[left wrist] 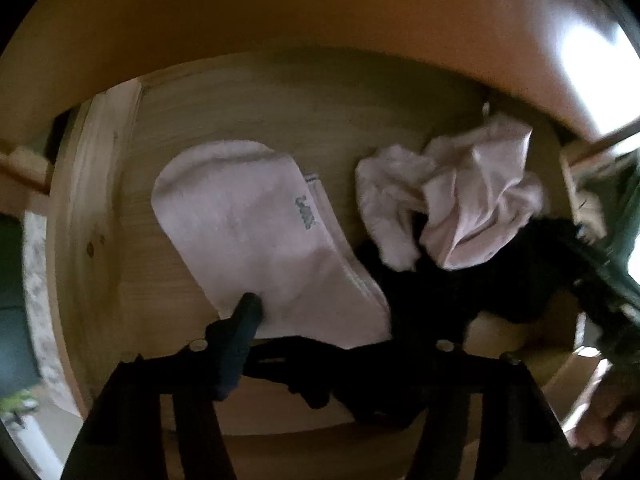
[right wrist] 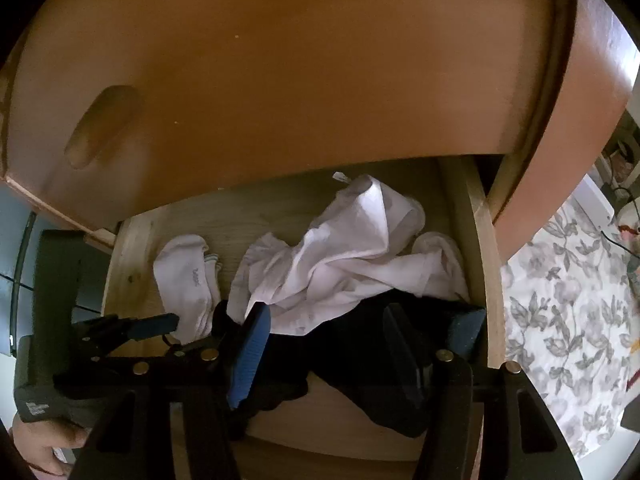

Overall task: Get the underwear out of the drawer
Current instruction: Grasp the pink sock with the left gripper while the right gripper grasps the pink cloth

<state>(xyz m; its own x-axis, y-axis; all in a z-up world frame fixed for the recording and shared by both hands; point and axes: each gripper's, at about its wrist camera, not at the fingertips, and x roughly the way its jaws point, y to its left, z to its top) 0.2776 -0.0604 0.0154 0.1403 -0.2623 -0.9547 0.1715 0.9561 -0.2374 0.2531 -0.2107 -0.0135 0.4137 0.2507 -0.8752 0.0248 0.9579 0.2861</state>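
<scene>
The wooden drawer (left wrist: 92, 184) (right wrist: 480, 240) stands pulled out. In it lie flat white socks (left wrist: 240, 216) (right wrist: 188, 276), a crumpled white garment (left wrist: 472, 200) (right wrist: 360, 240) and a black garment (left wrist: 440, 292) (right wrist: 344, 344) at the front right. My left gripper (left wrist: 324, 308) is open; its left finger (left wrist: 248, 308) rests on the socks' near edge, and its right finger is lost against the black cloth. My right gripper (right wrist: 328, 332) is open, with its blue-padded left finger (right wrist: 250, 344) and dark right finger (right wrist: 400, 344) straddling the black garment.
The closed drawer front (right wrist: 280, 80) with a wooden handle (right wrist: 100, 124) overhangs the open drawer. A floral cloth (right wrist: 560, 300) lies to the right of the cabinet. A hand (right wrist: 36, 448) holds the left gripper's body (right wrist: 52, 300). The right gripper (left wrist: 600, 280) shows at the left view's right edge.
</scene>
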